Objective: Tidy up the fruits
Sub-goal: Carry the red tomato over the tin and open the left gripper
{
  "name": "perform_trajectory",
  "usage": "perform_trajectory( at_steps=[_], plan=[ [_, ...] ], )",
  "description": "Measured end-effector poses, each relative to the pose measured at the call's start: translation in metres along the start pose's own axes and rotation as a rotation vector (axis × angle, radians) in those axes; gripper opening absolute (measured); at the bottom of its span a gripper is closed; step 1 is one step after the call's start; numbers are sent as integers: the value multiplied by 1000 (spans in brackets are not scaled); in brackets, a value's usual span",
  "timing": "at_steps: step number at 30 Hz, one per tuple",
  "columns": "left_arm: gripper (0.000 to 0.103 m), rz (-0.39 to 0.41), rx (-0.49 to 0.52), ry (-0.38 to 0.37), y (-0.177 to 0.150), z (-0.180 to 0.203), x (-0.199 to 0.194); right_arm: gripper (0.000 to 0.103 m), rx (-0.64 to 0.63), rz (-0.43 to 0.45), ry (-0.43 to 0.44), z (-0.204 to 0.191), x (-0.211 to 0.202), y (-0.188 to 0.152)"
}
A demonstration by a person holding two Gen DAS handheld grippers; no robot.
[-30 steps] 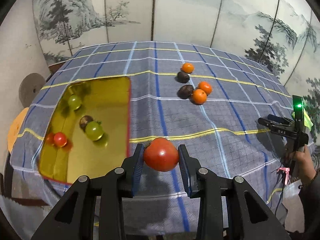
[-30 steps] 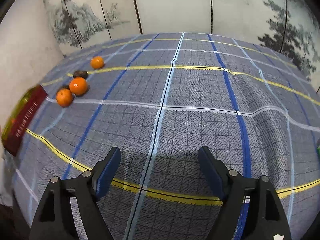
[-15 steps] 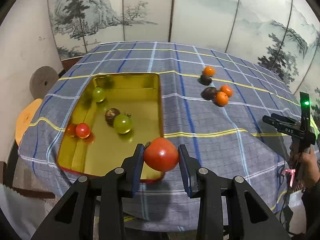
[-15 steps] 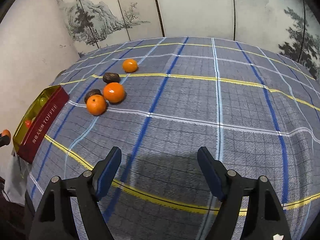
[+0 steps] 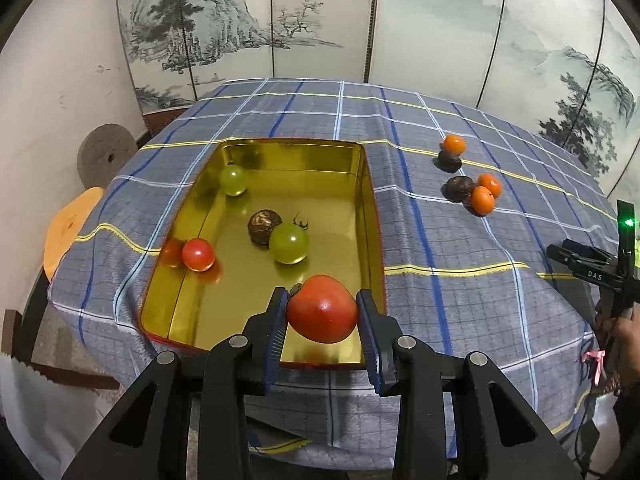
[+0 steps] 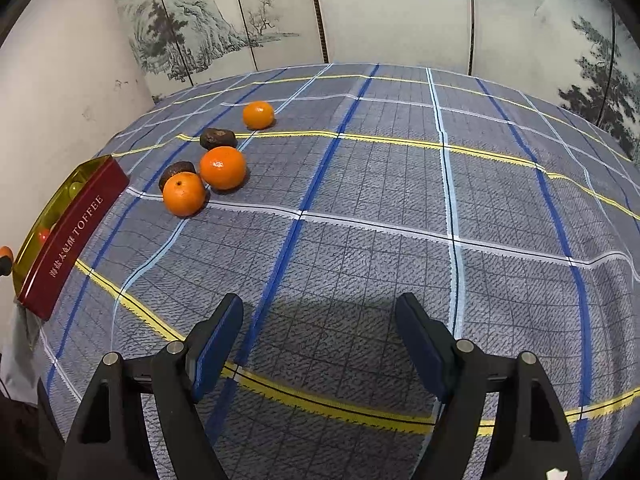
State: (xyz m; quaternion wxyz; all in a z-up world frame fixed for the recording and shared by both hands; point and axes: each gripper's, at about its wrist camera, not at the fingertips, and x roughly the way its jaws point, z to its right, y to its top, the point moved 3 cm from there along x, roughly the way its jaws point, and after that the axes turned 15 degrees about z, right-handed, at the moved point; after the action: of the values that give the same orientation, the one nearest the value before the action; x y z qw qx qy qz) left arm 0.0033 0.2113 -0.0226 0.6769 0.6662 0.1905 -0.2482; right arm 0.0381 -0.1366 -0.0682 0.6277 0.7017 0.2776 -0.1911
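Left gripper (image 5: 322, 312): clamped on the red tomato (image 5: 322, 309), held above the near end of the gold tin (image 5: 370, 204).
Right gripper (image 6: 319, 334): jaws apart, empty, over bare cloth.
Drop risk: released from this height, the tomato may roll into the green fruit (image 5: 289, 243) or bruise.
Edge risk: the tin sits near the counter (image 5: 460, 248) edge; a bump could shove it off.
Left out: oranges (image 6: 223, 168) and dark fruits (image 6: 218, 138) wait on the cloth.

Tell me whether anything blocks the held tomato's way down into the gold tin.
Nothing visible does. The left gripper holds the red tomato over the near end of the gold tin, where the floor is bare. The green fruit and brown fruit lie farther in.
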Motion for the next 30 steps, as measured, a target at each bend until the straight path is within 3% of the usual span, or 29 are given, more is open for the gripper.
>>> perform_trajectory(
  at_steps=[30],
  plan=[
    [35,-23,-27,68,-13,-30,26,87,-48,-13,-8,-6,4,-3]
  ],
)
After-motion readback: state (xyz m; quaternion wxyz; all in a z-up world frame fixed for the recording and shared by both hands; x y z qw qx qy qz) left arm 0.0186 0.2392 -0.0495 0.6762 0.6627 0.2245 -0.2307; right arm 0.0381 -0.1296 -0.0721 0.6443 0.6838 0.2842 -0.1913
